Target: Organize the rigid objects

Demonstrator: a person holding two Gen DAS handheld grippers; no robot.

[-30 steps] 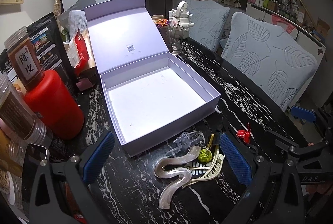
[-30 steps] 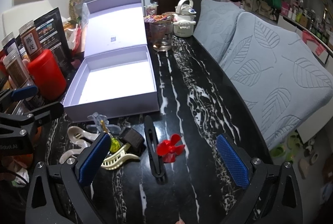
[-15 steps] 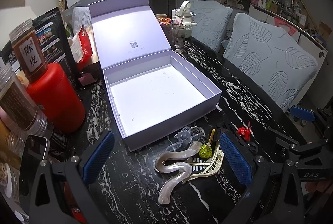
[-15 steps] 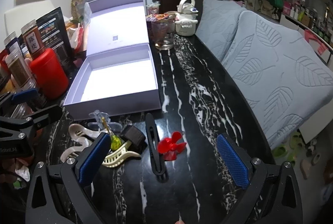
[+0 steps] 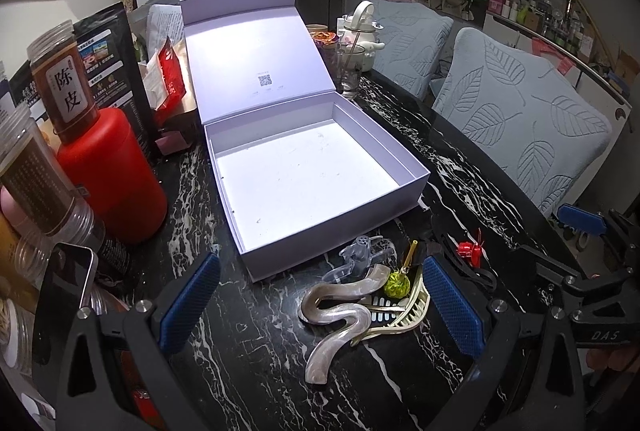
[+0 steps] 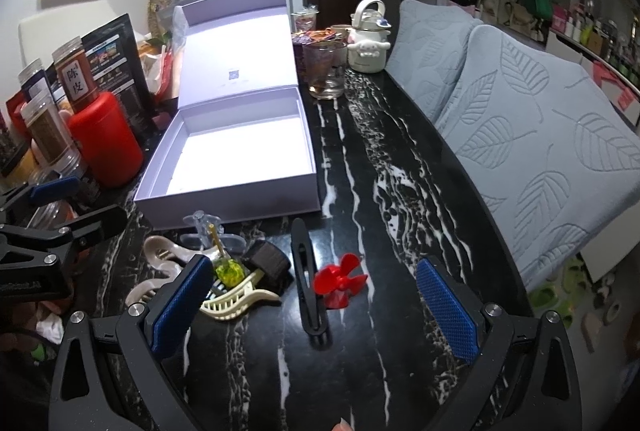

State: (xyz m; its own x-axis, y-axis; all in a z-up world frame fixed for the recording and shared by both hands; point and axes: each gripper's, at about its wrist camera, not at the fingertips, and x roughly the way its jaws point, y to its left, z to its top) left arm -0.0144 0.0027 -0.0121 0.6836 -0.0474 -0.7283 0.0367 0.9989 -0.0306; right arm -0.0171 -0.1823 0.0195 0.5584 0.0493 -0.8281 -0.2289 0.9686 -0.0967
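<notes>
An open, empty lavender box sits on the black marble table. In front of it lies a small pile: a pearly wavy hair clip, a cream claw clip, a clear clip, a yellow-green ball, a dark block, a black hair clip and a red propeller. My left gripper is open just above the wavy clip. My right gripper is open around the black clip and propeller.
A red canister and spice jars stand left of the box. A glass and a white teapot stand behind it. Two grey-covered chairs line the table's right edge.
Both grippers have pulled back and risen slightly, so the box and pile sit a little farther off. Nothing on the table has moved.
</notes>
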